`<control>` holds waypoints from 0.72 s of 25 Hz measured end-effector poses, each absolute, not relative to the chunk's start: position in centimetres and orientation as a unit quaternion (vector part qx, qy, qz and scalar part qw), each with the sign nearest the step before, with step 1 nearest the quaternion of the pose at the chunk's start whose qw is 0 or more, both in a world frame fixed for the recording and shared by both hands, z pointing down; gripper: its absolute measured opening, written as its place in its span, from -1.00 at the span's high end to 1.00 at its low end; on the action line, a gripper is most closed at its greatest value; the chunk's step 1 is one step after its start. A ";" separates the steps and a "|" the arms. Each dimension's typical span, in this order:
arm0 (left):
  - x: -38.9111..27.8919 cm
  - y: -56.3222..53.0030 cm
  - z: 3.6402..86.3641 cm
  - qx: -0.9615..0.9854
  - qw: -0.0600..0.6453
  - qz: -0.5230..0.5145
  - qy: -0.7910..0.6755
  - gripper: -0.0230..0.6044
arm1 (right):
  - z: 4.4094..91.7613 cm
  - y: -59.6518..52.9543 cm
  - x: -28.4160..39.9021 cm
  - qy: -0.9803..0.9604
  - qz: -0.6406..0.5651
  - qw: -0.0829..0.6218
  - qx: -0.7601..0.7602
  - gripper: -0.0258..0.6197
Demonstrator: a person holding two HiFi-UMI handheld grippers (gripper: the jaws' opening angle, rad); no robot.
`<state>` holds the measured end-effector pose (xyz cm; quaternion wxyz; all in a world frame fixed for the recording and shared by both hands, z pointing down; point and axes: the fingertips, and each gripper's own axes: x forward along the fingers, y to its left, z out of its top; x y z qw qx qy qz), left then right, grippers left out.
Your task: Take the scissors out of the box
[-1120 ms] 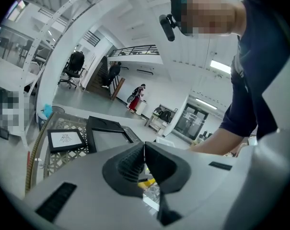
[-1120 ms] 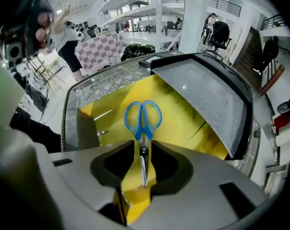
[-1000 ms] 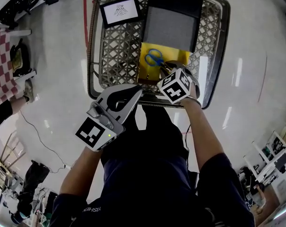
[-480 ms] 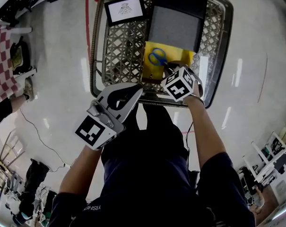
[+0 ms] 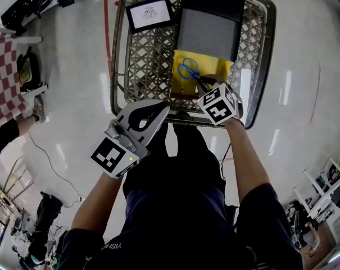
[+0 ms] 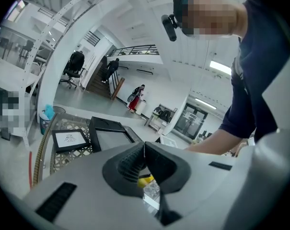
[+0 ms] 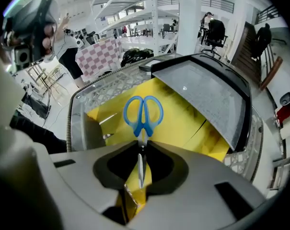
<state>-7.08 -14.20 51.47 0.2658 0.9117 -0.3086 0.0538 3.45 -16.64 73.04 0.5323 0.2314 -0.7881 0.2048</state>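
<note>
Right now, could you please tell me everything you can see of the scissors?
The scissors have two blue loop handles, plastic by the look, and closed silvery metal blades. They lie in the open yellow box in the metal lattice basket, handles pointing away from the right gripper. Its jaws have just been closing and now pinch the blades between them.

The left gripper (image 5: pixel 160 110) hung near, jaws together, nearly level. The right gripper (image 5: pixel 202 84), tilted steeply down farther off, had just been closing its jaws onto the blades of the scissors (image 7: pixel 143 111).
</note>
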 end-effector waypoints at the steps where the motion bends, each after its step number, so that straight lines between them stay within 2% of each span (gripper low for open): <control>1: -7.0 -14.3 51.3 0.913 0.262 0.050 -0.309 0.84 | 72.6 -16.8 3.4 -0.792 0.204 0.524 0.237 0.69; 18: -4.6 -16.2 43.5 0.937 0.184 0.058 -0.290 0.84 | 56.5 -19.0 4.7 -0.852 0.148 0.378 0.331 0.69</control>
